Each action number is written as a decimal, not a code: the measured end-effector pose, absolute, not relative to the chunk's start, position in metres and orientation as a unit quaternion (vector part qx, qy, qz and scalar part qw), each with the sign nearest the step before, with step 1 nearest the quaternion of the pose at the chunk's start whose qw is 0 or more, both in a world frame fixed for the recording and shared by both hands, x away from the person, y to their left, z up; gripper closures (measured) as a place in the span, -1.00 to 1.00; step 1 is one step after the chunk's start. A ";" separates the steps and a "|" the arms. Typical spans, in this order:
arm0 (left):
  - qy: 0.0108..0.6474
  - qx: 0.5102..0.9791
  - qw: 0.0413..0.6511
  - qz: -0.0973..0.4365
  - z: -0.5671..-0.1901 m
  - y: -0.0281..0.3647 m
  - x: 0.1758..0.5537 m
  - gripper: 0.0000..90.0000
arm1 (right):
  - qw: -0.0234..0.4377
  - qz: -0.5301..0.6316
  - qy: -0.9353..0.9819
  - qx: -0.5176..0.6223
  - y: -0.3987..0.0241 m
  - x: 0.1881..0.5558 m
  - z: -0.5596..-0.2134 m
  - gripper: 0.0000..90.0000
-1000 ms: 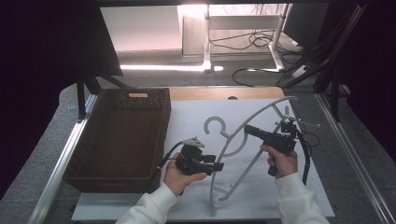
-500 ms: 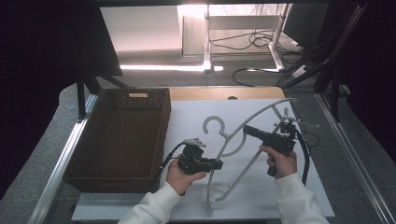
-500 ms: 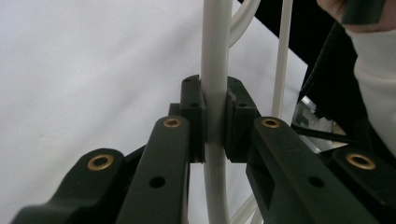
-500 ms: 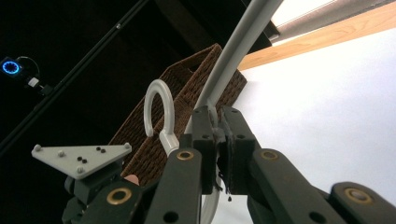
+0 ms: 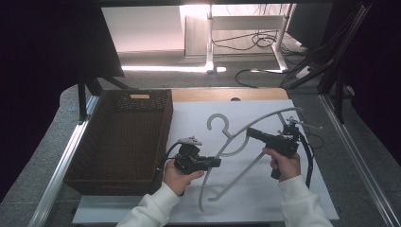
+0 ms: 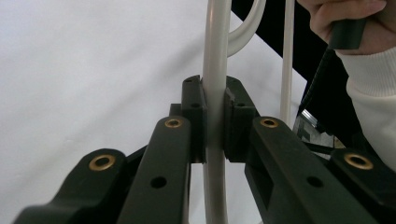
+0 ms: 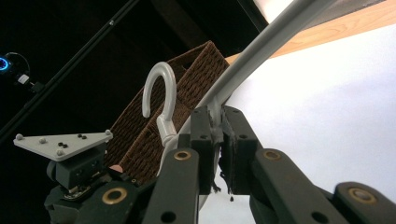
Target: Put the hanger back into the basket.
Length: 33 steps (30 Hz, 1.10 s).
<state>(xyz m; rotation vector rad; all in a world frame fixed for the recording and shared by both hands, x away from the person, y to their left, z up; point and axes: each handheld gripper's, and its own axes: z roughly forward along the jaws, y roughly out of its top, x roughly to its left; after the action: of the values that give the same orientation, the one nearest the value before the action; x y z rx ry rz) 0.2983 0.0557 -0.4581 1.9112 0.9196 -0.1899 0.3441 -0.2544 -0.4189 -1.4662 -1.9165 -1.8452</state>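
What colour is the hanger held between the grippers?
Pale grey-white hanger, clearest in the high view.

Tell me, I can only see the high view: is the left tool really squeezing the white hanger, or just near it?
Observer: Squeezing it. In the left gripper view the left tool has just closed, and both pads press on a bar of the white hanger.
Operator: And the other one?
Observer: In the right gripper view the right tool clamps another bar of the hanger, just beside the hook.
Operator: Do its pads look nice?
Observer: No, frayed bits hang from the right tool's pads.
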 end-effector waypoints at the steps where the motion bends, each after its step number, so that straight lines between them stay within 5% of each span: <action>1: 0.377 0.785 0.486 -0.076 -0.458 0.057 0.299 0.82 | 0.053 -0.606 -0.631 -0.482 -0.255 0.344 -0.419 0.85; 15: 0.392 0.767 0.503 -0.073 -0.452 0.071 0.301 0.83 | 0.054 -0.598 -0.641 -0.479 -0.253 0.345 -0.423 0.85; 33: 0.407 0.754 0.514 -0.041 -0.440 0.096 0.300 0.83 | 0.000 -0.606 -0.675 -0.421 -0.275 0.309 -0.398 0.21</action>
<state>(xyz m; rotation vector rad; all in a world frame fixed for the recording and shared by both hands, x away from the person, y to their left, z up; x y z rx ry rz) 0.3000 0.0960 -0.4397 1.8113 0.9793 -0.0991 0.3089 -0.2748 -0.3983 -1.3226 -2.1197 -1.9037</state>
